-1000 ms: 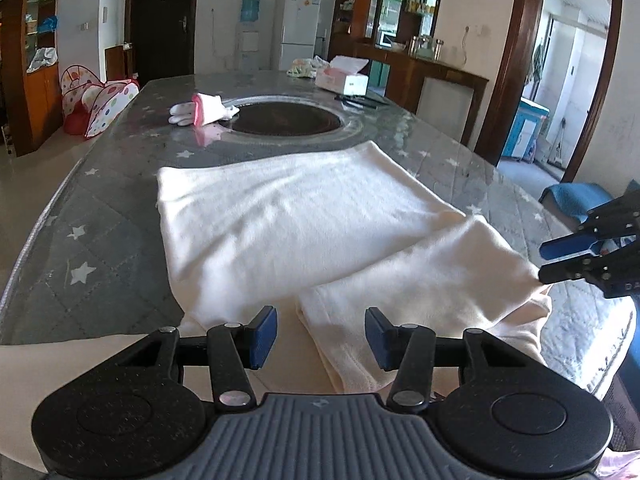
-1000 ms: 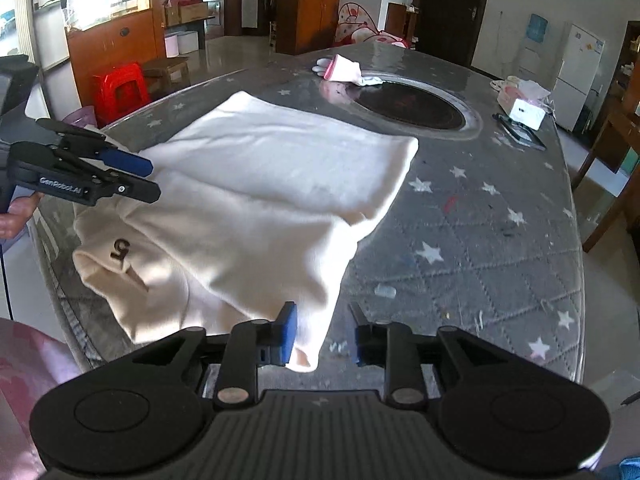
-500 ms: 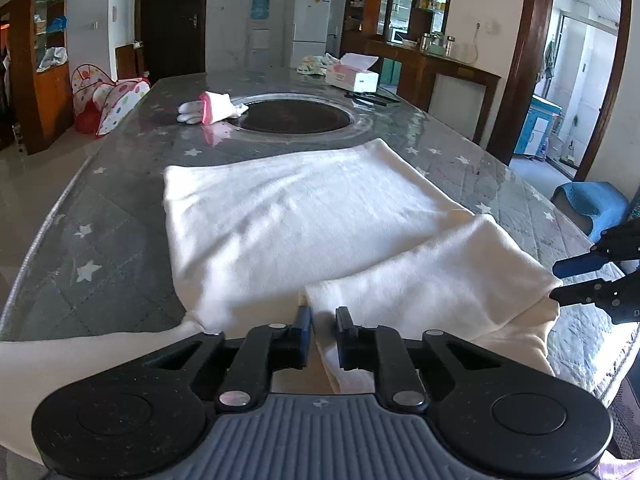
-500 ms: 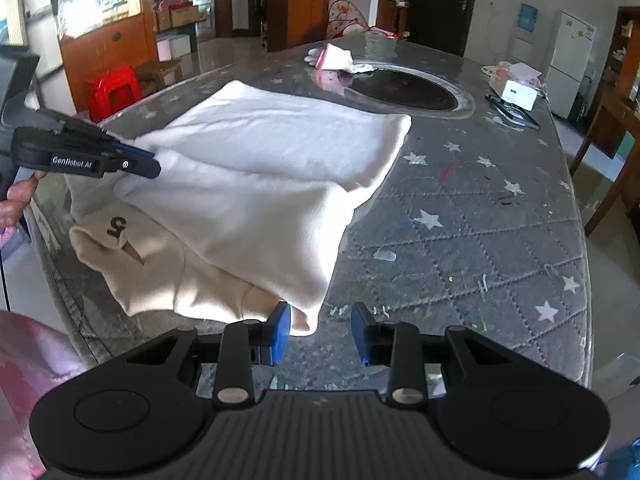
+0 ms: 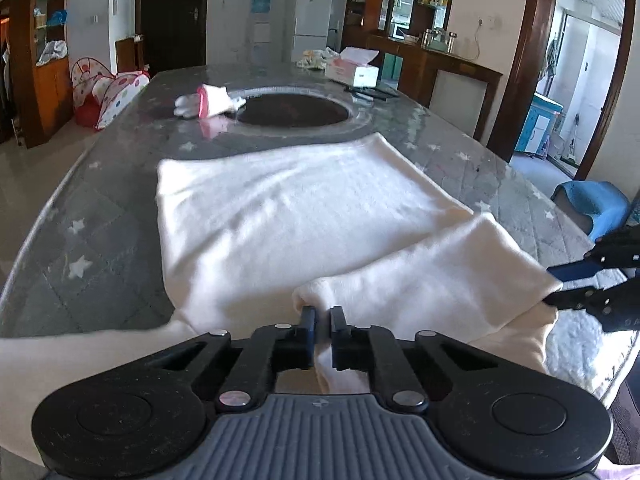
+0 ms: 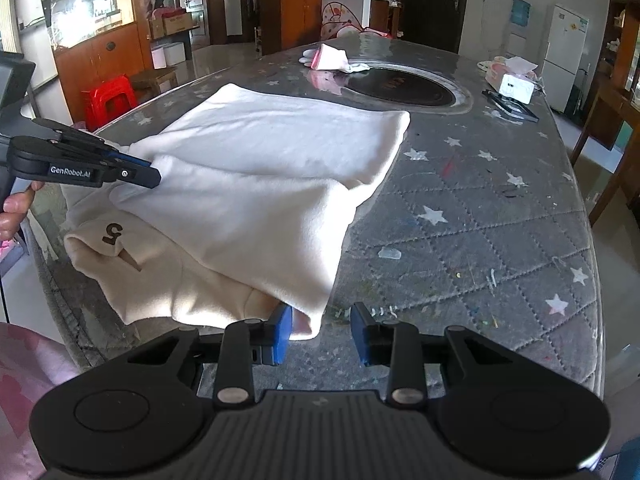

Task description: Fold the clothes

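A cream garment (image 5: 304,208) lies spread on the grey star-patterned table (image 5: 92,216), with a sleeve folded across its near part. My left gripper (image 5: 323,320) is shut on a bunched fold of that sleeve at the near edge. The right wrist view shows the left gripper (image 6: 154,176) pinching the same garment (image 6: 260,168) at its left side. My right gripper (image 6: 320,332) stands open at the garment's near right corner; the cloth tip lies against its left pad (image 6: 282,332). In the left wrist view the right gripper (image 5: 558,286) straddles that corner.
Pink and white gloves (image 5: 208,102) lie beside a dark round inset (image 5: 294,110) at the far end. A tissue box (image 5: 356,70) and flat black items (image 5: 368,94) sit further back. The table edge (image 6: 60,300) curves just under the garment. A red stool (image 6: 108,98) stands beyond.
My left jaws have closed from wide apart onto the sleeve fold, bunching it up. The right gripper has stayed at the garment's corner with its jaws a little wider.
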The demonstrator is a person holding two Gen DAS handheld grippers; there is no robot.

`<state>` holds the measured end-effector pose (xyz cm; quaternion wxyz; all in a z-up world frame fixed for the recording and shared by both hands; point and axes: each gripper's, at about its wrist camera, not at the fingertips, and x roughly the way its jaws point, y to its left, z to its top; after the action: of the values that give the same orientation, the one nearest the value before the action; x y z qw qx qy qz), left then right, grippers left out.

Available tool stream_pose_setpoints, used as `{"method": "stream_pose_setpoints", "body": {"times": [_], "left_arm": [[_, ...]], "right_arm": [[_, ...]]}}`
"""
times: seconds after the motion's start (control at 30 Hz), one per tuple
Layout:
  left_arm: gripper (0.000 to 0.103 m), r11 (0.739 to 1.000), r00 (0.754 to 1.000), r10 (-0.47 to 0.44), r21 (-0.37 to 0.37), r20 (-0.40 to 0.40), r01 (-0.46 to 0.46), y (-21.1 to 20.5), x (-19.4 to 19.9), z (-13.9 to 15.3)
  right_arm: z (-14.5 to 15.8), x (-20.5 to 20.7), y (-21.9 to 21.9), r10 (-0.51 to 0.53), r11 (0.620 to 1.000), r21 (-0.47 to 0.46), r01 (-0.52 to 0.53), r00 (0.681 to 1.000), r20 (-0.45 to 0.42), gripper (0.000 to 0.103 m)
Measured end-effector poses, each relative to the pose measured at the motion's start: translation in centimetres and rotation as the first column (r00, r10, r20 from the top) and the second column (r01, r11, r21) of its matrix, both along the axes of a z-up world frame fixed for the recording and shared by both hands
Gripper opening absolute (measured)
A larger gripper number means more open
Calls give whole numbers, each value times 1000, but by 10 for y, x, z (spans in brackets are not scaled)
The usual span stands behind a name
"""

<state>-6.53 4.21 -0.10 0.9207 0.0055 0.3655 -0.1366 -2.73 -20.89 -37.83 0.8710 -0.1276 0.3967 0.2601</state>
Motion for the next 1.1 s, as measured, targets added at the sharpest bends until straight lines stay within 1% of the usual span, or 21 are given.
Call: {"method": "stream_pose_setpoints", "body": {"times": [0.13,0.2,0.27,0.4,0.47,0.53,0.6,0.7,0.83,0.93,1.03,1.1], "left_arm": [[7,1000,996,-20,-8,87,21,-6,-4,35],[7,999,989,-40,-11,140,42,-10,-6,55],[7,997,982,-65,-23,176,70,-14,-7,73],[7,992,970,-113,-33,217,123,-25,-10,99],[7,990,970,-121,-49,213,134,-25,-12,105],[7,990,976,-110,-64,189,124,-20,-15,102],[7,992,984,-93,-70,152,105,-14,-17,95],[7,996,997,-51,-68,57,55,-2,-14,69],[7,998,999,-10,-57,-51,7,8,-8,31],[8,999,997,12,-32,-82,-15,11,-4,14],[11,999,996,9,-42,-85,-12,14,-4,9],[11,999,997,7,-47,-79,-11,16,-7,10]], "right_arm": [[0,-1,3,0,1000,-2,0,1000,19,32],[0,-2,4,3,1000,-2,-3,1000,27,32],[-1,-5,7,11,1000,-19,-10,999,46,32],[-1,-8,11,4,998,-58,0,997,76,32],[0,-10,12,-4,996,-88,12,996,92,32],[0,-13,12,-7,992,-124,21,994,111,32],[-1,-15,10,-1,990,-139,18,993,119,32],[-1,-15,8,1,991,-133,14,993,116,32],[0,-12,5,8,992,-124,4,995,98,32],[3,-13,2,22,993,-115,-14,998,67,32],[12,-14,-3,36,995,-90,-33,999,30,32],[20,-12,-4,49,997,-68,-47,998,34,32]]}}
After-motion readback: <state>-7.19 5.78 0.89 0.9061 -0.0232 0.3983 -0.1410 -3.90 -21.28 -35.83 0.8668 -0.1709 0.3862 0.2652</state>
